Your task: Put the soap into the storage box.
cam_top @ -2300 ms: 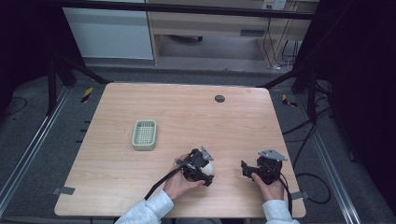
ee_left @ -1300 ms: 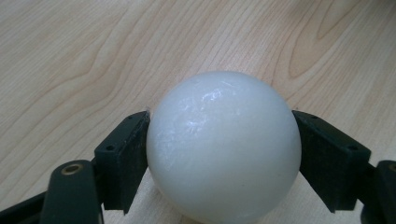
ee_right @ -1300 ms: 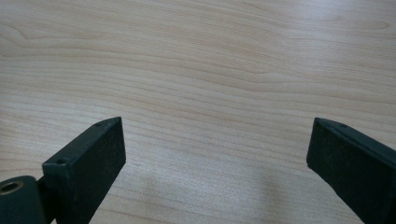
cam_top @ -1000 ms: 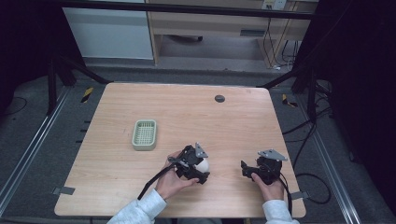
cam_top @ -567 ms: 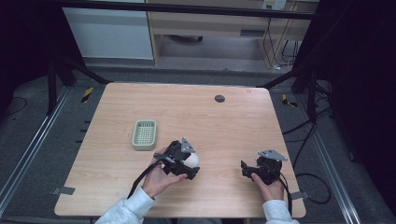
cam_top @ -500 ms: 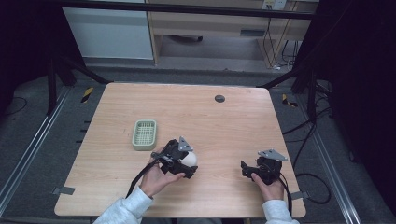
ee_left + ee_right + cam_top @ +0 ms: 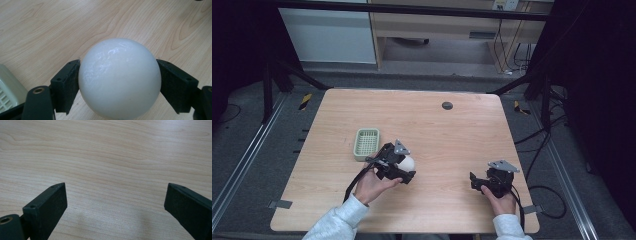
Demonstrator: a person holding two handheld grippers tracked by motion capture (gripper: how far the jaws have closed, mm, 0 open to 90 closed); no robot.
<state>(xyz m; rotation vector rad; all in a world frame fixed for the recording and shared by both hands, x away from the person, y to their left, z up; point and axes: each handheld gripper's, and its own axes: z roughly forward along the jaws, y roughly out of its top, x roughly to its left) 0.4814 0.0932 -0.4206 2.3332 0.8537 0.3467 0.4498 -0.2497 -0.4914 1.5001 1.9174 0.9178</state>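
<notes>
My left gripper [image 7: 404, 166] is shut on a white ball [image 7: 407, 162], which it holds above the wooden table [image 7: 427, 125] just right of a small pale green basket [image 7: 366, 143]. In the left gripper view both black pads [image 7: 66, 86] press on the sides of the white ball [image 7: 119, 78], and a corner of the green basket [image 7: 7, 90] shows at the lower left. My right gripper [image 7: 473, 181] rests near the table's front right edge, open, with only bare wood between its jaws in the right gripper view.
A small dark round spot [image 7: 447, 105] lies on the table near its far edge. Black cables [image 7: 537, 195] trail off the right side. Metal frame rails run along the floor on both sides of the table.
My left gripper has carried the white ball leftward and a little up, towards the green basket. The right gripper has stayed where it was.
</notes>
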